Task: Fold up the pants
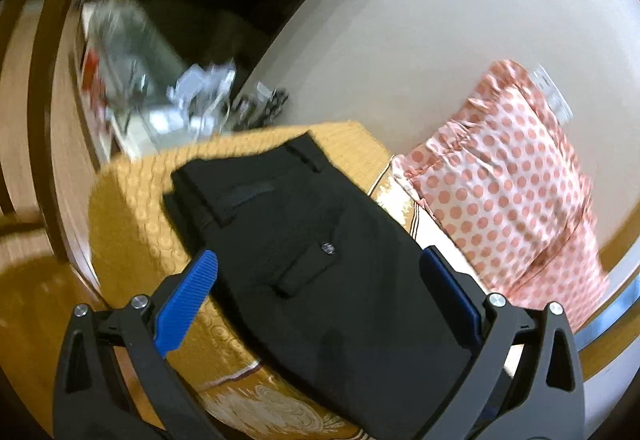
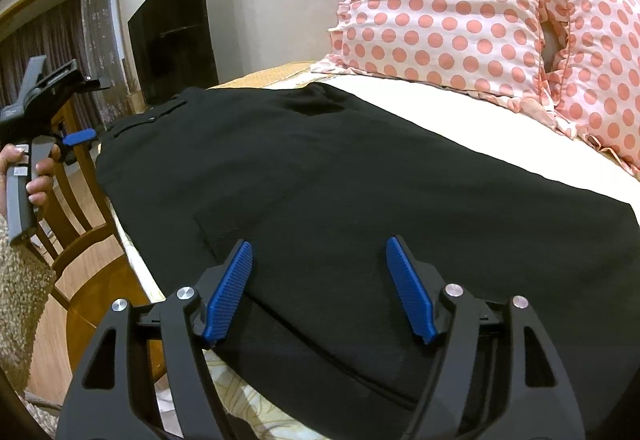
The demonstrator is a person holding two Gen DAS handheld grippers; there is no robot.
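The pants (image 2: 340,176), black, are laid flat and already doubled over on the bed (image 1: 132,200), the waistband end toward the corner where the golden cover drops to the floor. Open bedding is seen between the cloth and the polka-dot pillows (image 2: 440,8). The right gripper (image 2: 320,292) is held low over the near fold, its blue fingers (image 2: 234,292) spread apart and nothing clamped. The left gripper (image 1: 316,292) is poised above the buttoned pocket (image 1: 308,264), likewise spread wide; in the right wrist view it is seen off the bed's edge in a hand (image 2: 40,176), beside a wooden chair (image 2: 76,216). No writing can be read.
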